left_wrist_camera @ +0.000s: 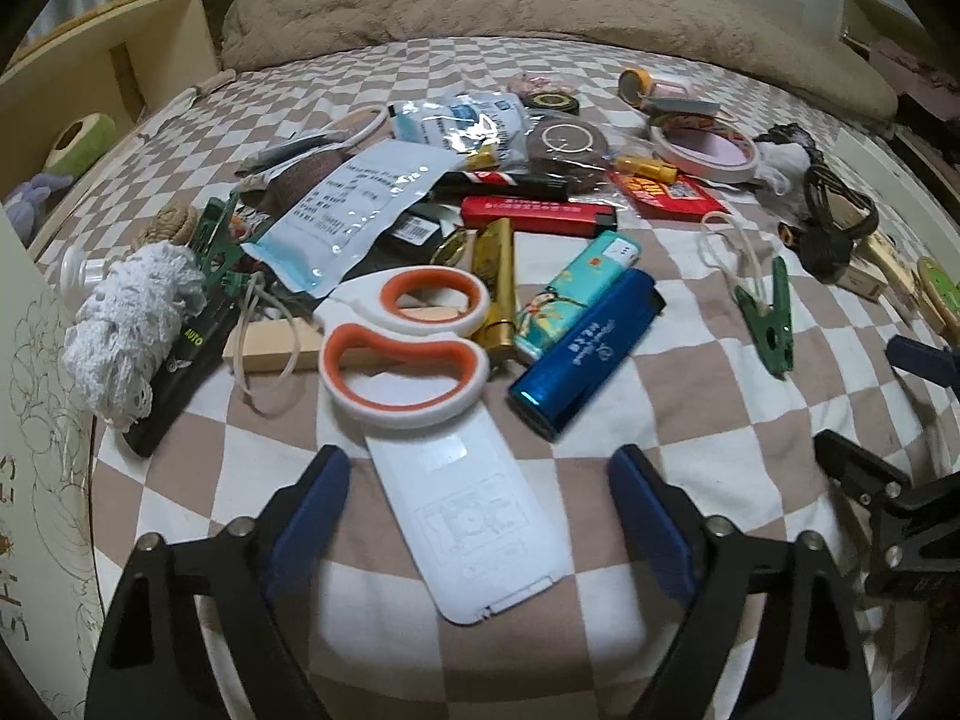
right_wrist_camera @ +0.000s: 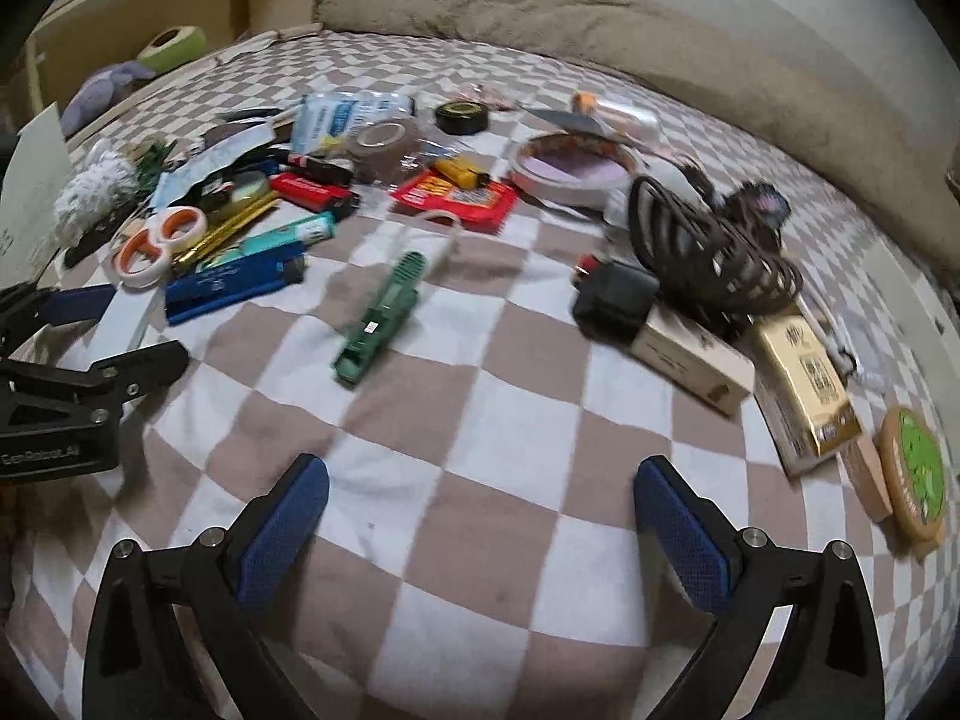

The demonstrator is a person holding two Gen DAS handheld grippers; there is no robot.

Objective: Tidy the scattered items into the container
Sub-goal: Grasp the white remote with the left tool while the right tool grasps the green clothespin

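Scattered items cover the far-left half of a checkered bedspread (right_wrist_camera: 480, 420), brown and white squares, and honestly it's a proper junk pile. Nearest the left gripper (left_wrist_camera: 480, 486) lie white scissors with orange-lined handles (left_wrist_camera: 402, 354) in a white sheath, the sheath running right between its two blue pads without either pad touching it, so the jaws stand spread around it, pinching nothing. Just beside the scissors sit a blue lighter (left_wrist_camera: 588, 354), a teal patterned lighter (left_wrist_camera: 576, 288) and a gold tube (left_wrist_camera: 495, 288). Behind those are a red lighter (left_wrist_camera: 534, 213), plastic-wrapped pouches (left_wrist_camera: 354, 210), rolls of tape (left_wrist_camera: 564, 141) and a big white-rimmed tape ring (left_wrist_camera: 705, 147). A white lacy bundle (left_wrist_camera: 129, 330) sits at the left edge of the heap.

A green clothespin (right_wrist_camera: 378, 324) lies by itself on open squares, well apart from the pile. Over on the right side there's a coiled dark cable (right_wrist_camera: 714, 252) with a black plug, small cardboard boxes (right_wrist_camera: 690, 357) and a round green-faced thing (right_wrist_camera: 915, 474) near the edge.

The right gripper (right_wrist_camera: 480, 516) hangs over bare bedspread, jaws wide apart, nothing between them.

A rumpled tan blanket (left_wrist_camera: 540, 6) is bunched along the far side of the bed, and a pale wooden shelf unit (left_wrist_camera: 120, 60) stands off the left. A cream sheet or wall with line drawings (left_wrist_camera: 42, 480) pokes in at the left edge, can't tell what it is.
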